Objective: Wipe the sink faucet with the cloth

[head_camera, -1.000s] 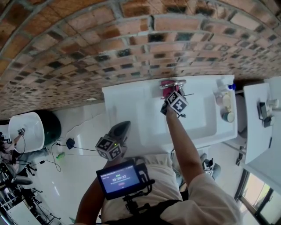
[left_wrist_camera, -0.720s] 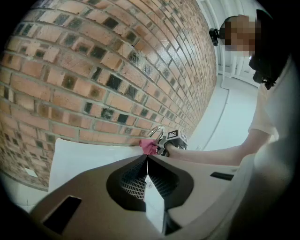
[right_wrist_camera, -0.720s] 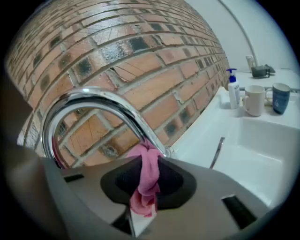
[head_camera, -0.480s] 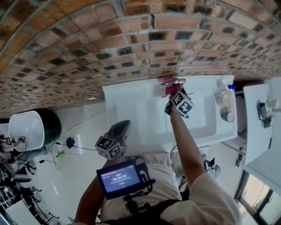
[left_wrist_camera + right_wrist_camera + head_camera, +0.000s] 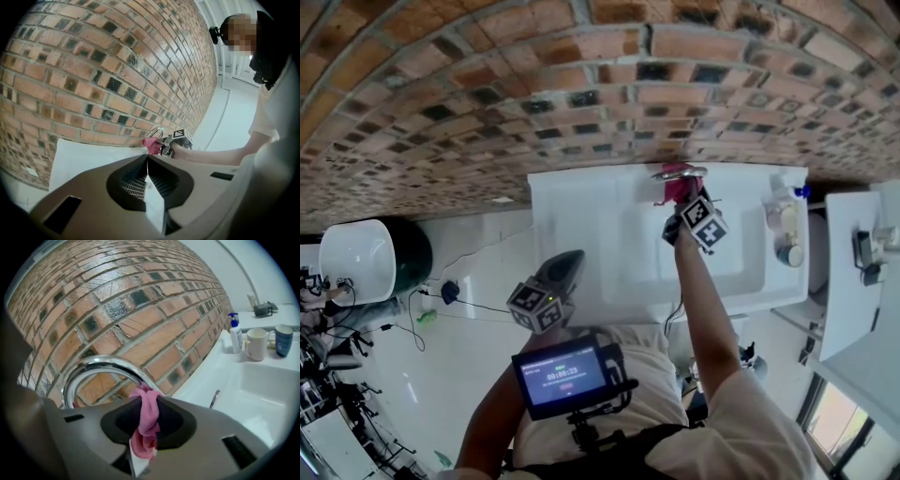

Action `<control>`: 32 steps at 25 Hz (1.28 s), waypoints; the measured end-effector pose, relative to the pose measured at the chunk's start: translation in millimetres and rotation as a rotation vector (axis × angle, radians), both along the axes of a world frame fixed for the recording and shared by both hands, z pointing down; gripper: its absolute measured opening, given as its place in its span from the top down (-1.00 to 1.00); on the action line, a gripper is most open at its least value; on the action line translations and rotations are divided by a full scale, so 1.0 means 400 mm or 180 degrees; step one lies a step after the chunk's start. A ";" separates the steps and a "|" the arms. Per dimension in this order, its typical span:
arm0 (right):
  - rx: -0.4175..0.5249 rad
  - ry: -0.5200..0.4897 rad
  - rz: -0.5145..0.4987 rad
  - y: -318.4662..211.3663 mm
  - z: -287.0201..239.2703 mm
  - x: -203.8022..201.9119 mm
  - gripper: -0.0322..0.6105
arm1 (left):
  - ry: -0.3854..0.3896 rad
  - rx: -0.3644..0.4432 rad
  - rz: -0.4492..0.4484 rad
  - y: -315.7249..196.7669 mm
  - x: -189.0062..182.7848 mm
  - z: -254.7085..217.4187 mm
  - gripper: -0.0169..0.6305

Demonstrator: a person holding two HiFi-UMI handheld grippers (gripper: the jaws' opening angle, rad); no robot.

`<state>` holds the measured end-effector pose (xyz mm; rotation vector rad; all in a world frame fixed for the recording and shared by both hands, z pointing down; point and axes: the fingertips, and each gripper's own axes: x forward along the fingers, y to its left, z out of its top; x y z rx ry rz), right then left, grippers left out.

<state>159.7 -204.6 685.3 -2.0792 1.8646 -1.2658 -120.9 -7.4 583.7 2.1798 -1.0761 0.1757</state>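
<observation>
Pink cloth (image 5: 149, 413) tight in right gripper (image 5: 142, 437), against faucet (image 5: 101, 366) above sink (image 5: 253, 394) — left gripper (image 5: 146, 164), jaws together.

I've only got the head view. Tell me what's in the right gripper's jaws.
Observer: The right gripper is shut on a pink cloth, which is bunched between the jaws.
Operator: Confirm it's touching the faucet.
Observer: Yes. The cloth's top end presses against the chrome faucet spout where the arch curves down.
Operator: Now report the left gripper.
Observer: The left gripper is shut, with nothing between its jaws.
</observation>
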 end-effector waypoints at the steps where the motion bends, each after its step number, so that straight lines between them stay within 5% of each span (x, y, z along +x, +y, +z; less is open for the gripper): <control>1: 0.0024 -0.0013 -0.0015 0.001 -0.006 0.000 0.63 | -0.0002 -0.0001 -0.0001 0.001 0.001 0.001 0.94; 10: 0.0250 0.0467 -0.0356 0.013 -0.082 0.009 0.63 | -0.0031 0.0012 0.0007 0.008 0.020 -0.001 0.94; 32: 0.0642 0.0646 -0.0595 0.028 -0.141 0.017 0.64 | -0.0081 -0.0020 0.0138 -0.004 0.066 0.011 0.94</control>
